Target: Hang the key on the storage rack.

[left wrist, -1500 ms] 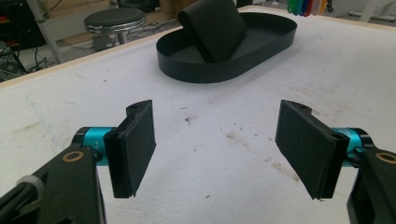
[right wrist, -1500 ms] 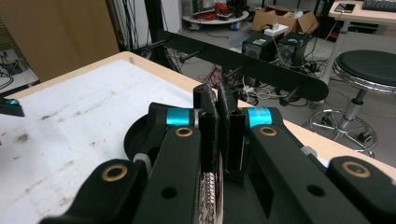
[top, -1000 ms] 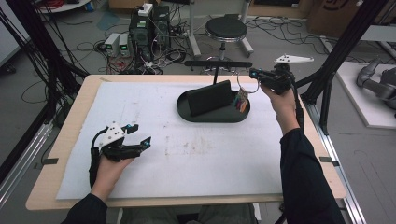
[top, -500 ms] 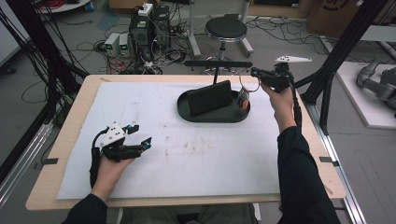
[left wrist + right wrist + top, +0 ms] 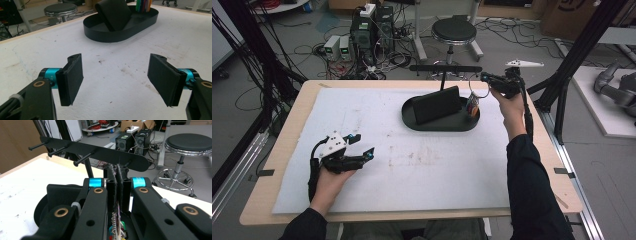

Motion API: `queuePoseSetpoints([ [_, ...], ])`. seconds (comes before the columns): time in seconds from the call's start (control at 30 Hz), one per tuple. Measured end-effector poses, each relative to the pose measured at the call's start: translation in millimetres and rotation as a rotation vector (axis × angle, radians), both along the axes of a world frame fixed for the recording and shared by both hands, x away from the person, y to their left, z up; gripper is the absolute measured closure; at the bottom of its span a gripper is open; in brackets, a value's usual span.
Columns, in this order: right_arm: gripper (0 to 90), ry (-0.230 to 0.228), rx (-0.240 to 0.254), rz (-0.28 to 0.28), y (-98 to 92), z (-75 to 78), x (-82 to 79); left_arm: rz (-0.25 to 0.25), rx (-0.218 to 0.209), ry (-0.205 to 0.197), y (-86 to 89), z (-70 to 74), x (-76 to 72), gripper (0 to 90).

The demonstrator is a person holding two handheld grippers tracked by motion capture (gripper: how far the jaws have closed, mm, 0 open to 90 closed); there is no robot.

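High view: the right tongs [image 5: 484, 77] hang above the tray's [image 5: 412, 117] right end, a keyring [image 5: 471, 104] with coloured tags dangling from them beside the rack [image 5: 445, 68]. The left tongs [image 5: 362, 145] rest on the tabletop [image 5: 422, 165], well apart.

Left gripper view: the jaws gape wide over bare tabletop, nothing between them.

Right gripper view: the jaws are pinched tight on the keyring [image 5: 117, 225], just below the rack [image 5: 100, 152] and its pegs.

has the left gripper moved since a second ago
No. The left gripper sits at the same spot on the white mat, equally far from the black tray.
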State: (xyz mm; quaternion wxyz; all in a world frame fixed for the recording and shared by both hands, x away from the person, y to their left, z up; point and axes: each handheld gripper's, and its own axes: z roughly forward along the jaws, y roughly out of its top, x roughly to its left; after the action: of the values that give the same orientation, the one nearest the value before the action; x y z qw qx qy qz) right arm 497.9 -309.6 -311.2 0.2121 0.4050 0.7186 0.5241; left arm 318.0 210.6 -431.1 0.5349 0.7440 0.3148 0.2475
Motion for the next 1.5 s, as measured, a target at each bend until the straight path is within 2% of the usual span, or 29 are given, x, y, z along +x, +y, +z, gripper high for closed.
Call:
queuePoseSetpoints([
  [0.47,87.9,-0.001,-0.018,-0.005,-1.1,-2.5,2.4,0.002,0.000,-0.001,0.5,0.0,-0.8,28.5],
  [0.67,86.1,0.000,-0.058,-0.036,1.4,-3.3,2.3,0.000,-0.003,0.000,0.7,0.0,-0.9,28.5],
  [0.83,78.4,-0.004,-0.090,-0.084,2.4,-2.6,0.9,-0.005,-0.001,0.000,0.2,-0.1,-0.6,28.5],
  [0.9,75.9,-0.008,-0.081,-0.100,0.1,-1.4,-0.3,-0.005,0.000,0.001,-0.2,-0.1,-0.7,28.5],
  [1.0,67.3,-0.012,-0.081,-0.121,-4.3,2.6,-4.7,-0.007,0.001,0.001,-0.4,-0.2,-0.3,28.5],
  [1.03,67.3,-0.012,-0.081,-0.121,-4.3,2.6,-4.7,-0.007,0.001,0.001,-0.4,-0.2,-0.3,28.5],
  [1.07,60.2,-0.027,-0.106,-0.130,-6.3,5.5,-8.8,-0.007,0.003,0.001,-0.4,-0.1,-0.2,28.6],
  [1.23,47.7,-0.038,-0.127,-0.111,-9.2,12.0,-23.0,-0.007,0.004,-0.001,-1.5,0.6,3.7,28.5],
  [1.27,47.7,-0.038,-0.127,-0.111,-9.2,12.0,-23.0,-0.007,0.004,-0.001,-1.5,0.6,3.7,28.5],
  [1.43,41.6,-0.012,-0.122,-0.054,-11.7,19.9,-44.9,-0.009,0.006,-0.005,-4.6,2.0,9.1,28.5],
  [1.5,42.2,-0.056,-0.113,-0.040,-12.7,21.5,-55.8,-0.012,0.007,-0.007,-5.9,2.9,11.2,28.5],
])
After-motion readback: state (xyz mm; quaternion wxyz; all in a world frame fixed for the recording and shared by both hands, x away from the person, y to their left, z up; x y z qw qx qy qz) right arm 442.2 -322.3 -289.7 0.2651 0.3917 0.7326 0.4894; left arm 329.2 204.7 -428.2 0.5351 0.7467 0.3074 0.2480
